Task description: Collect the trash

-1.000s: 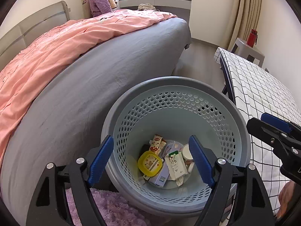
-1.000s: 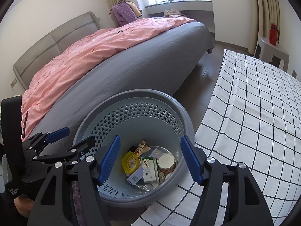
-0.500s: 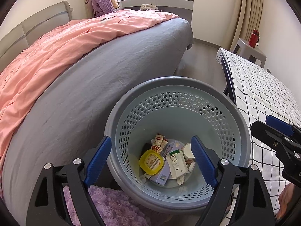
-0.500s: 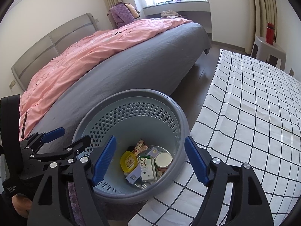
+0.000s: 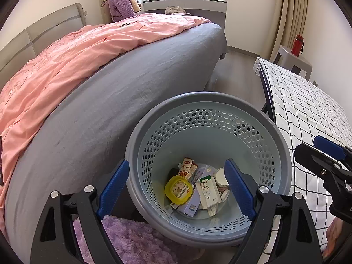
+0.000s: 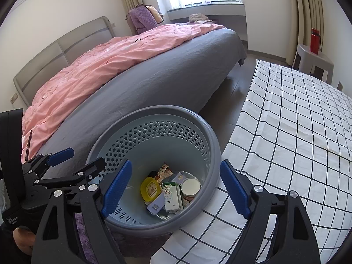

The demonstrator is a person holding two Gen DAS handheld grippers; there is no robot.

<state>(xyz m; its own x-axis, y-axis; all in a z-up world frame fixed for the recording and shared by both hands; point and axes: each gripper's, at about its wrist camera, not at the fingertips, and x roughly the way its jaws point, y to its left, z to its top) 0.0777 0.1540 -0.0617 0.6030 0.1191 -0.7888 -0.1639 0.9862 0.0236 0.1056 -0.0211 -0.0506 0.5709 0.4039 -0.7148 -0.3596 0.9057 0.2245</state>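
While both tools hang above it, the perforated grey-blue trash basket (image 5: 278, 154) sits on the floor w/ its rim just beside the grey-sheeted bed (image 5: 123, 101) on one side and the checked-cloth desk (image 6: 290, 132) on the other. The left tool (image 5: 177, 186) is released, blue pads spread wide, nothing between them; seen through the gap is the basket's inside. The right tool (image 6: 176, 189) is also released and its jaws are opening, nothing gripped, pads framing the basket's mouth from the desk side. In the right wrist view the left tool shows at the basket's bed-side rim; a bit of the person's hand (image 6: 24, 239) holds it at the frame's lower edge.

At the basket's bottom lies the trash: a yellow round lid (image 5: 178, 189) nearest the bed-side wall, a white carton w/ green top (image 6: 172, 195) approx. in the middle, a round white cup (image 6: 191, 187) toward the desk-side wall, a snack wrapper (image 5: 187, 168) toward the far wall, and a pale blue box (image 5: 191, 205) under the carton. Items overlap; what's below them can't be told.

A purple fuzzy rug (image 5: 132, 239) lies at the basket's near side. Pink duvet (image 5: 72, 61) covers the bed's top, well away from the basket. Far beyond the basket, a red bottle (image 6: 315, 40) stands on a small white stool (image 6: 314, 60).
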